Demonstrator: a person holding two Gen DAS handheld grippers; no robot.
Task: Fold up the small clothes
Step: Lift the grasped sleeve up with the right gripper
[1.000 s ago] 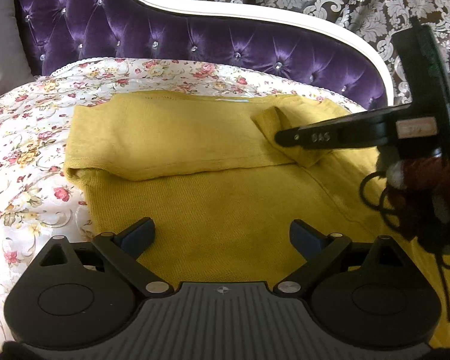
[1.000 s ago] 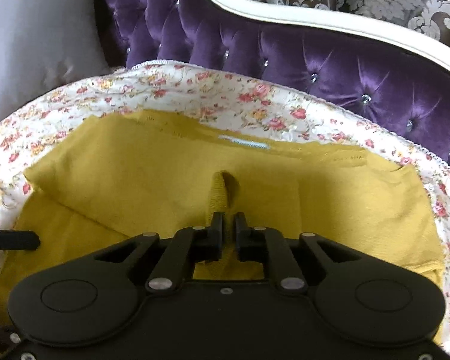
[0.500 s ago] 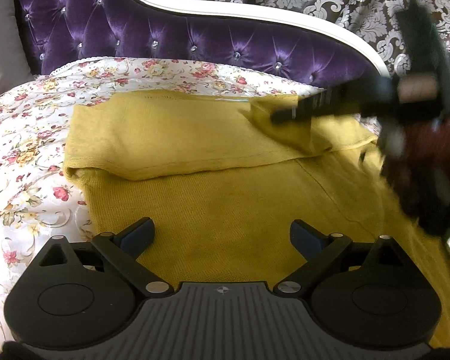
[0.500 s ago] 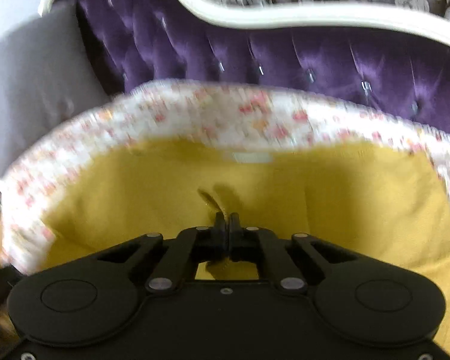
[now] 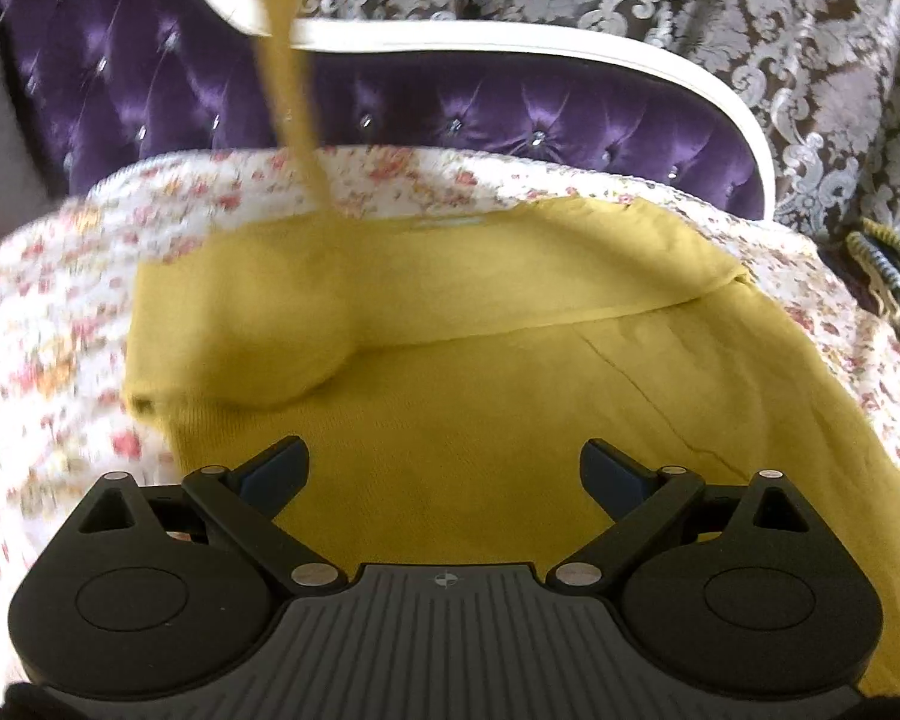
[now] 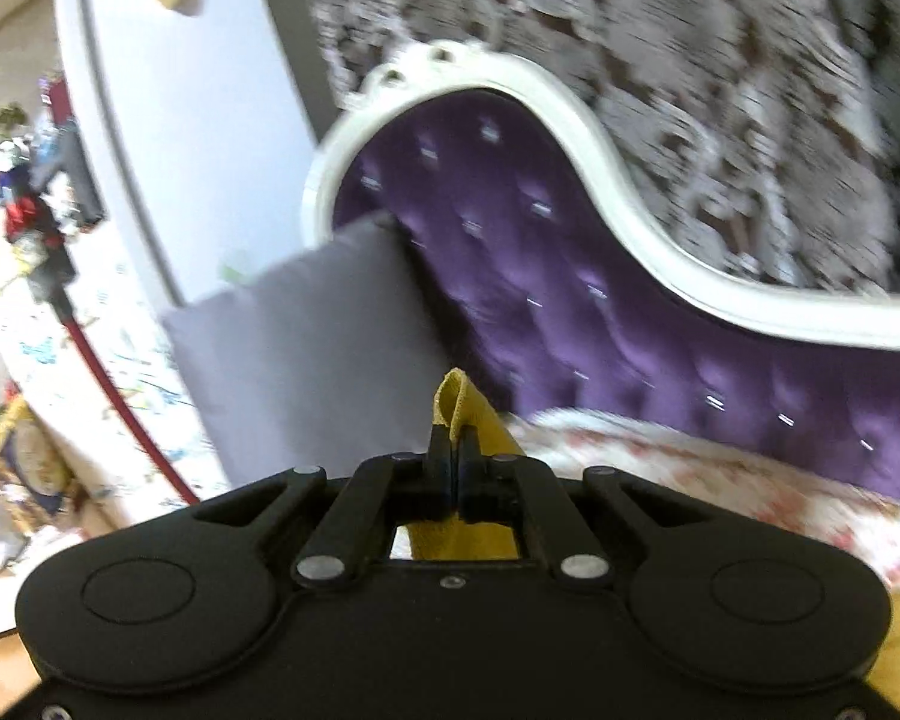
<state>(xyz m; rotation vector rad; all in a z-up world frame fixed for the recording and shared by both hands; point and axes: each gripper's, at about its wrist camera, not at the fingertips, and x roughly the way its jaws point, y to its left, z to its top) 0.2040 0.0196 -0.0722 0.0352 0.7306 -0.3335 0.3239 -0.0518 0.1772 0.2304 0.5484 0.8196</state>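
Yellow knit sweater [image 5: 510, 396] | lies on floral bedspread [image 5: 42, 324], one sleeve pulled up taut | right gripper [image 6: 452, 450] pinching sleeve end | left gripper [image 5: 444, 468] spread above it

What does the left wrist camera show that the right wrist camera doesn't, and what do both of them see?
Only the left wrist view shows the yellow garment spread on the floral cover, a strip of it rising out of frame, and the open left claw over it. Only the right wrist view shows the right claw shut on a garment fold, a grey cushion and a white door. Both show the purple headboard, patterned wall, garment and cover.
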